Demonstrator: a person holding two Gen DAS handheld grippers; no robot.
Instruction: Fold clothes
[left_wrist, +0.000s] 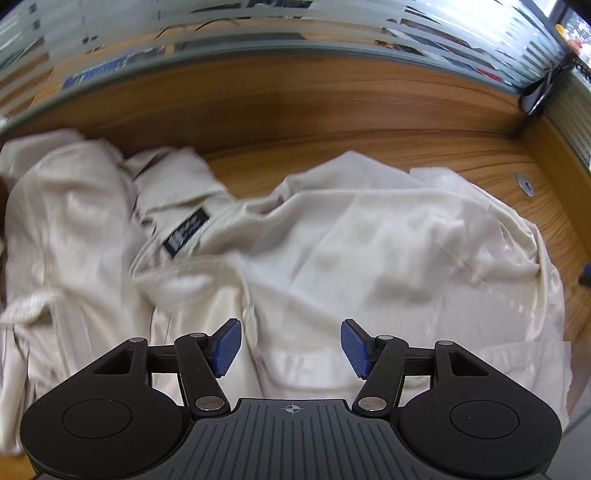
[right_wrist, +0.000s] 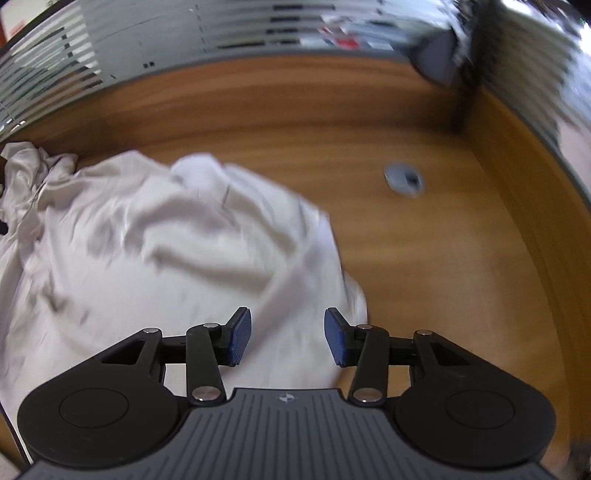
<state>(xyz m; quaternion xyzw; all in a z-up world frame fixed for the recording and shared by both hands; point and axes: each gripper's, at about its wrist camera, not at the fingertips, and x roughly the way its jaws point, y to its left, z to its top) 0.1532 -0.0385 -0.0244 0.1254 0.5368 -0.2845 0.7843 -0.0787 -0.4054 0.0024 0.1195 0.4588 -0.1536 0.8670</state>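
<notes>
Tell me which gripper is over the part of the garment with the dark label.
The left gripper. Its view shows the dark label on the cream garment ahead of its open fingers; the right gripper sees only plain cloth and the wooden table.

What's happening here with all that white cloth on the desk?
A person is holding a hand-held gripper in each hand and is about to fold a cream shirt lying crumpled on a wooden desk. Both the left hand-held gripper and the right hand-held gripper hover open just above the fabric, gripping nothing. The shirt, its dark label showing, is not yet folded.
</notes>
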